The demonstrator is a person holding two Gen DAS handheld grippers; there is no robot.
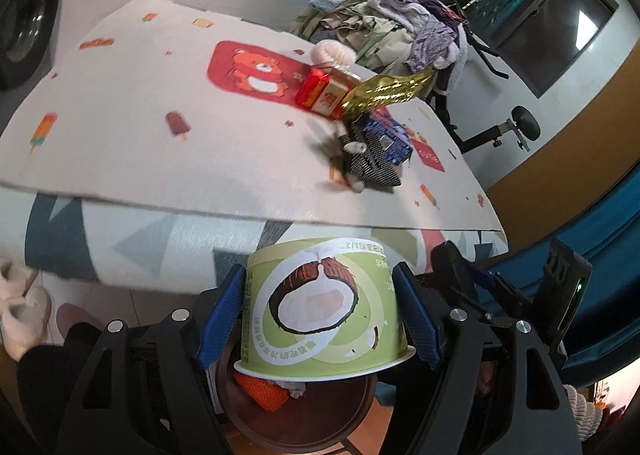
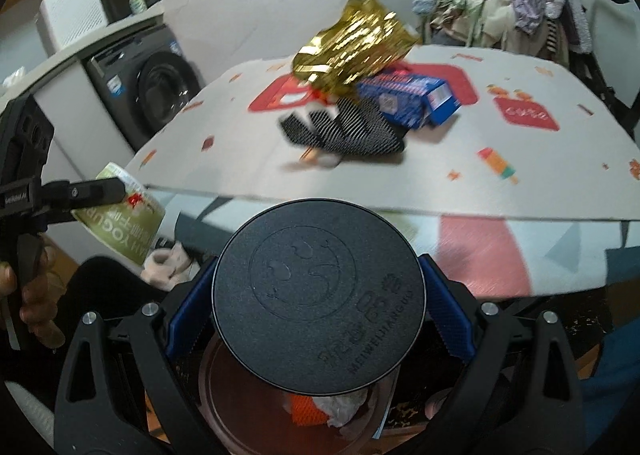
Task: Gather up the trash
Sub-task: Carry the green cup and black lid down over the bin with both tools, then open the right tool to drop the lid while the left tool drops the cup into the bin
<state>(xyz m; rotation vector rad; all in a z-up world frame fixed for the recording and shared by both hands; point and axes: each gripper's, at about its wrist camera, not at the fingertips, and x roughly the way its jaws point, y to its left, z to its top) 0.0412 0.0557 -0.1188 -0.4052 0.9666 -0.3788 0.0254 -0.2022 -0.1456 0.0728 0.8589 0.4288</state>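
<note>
Now the left gripper (image 1: 320,311) clamps a green yogurt cup (image 1: 320,303) upside down above the brown bin (image 1: 300,419), while the right gripper (image 2: 318,315) grips a black round lid (image 2: 318,315) over it.

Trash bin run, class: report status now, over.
Left hand-held gripper shut on green yogurt cup, upside down. Right hand-held gripper shut on black round tin. Both over brown bin. Nothing blocking; wrappers remain on table.

a table (image 2: 540,191) under a white printed cloth carries a cluster: a blue box (image 2: 412,103), a gold foil wrapper (image 2: 352,43) over its left end, a striped black cloth (image 2: 352,131) just in front.
</note>
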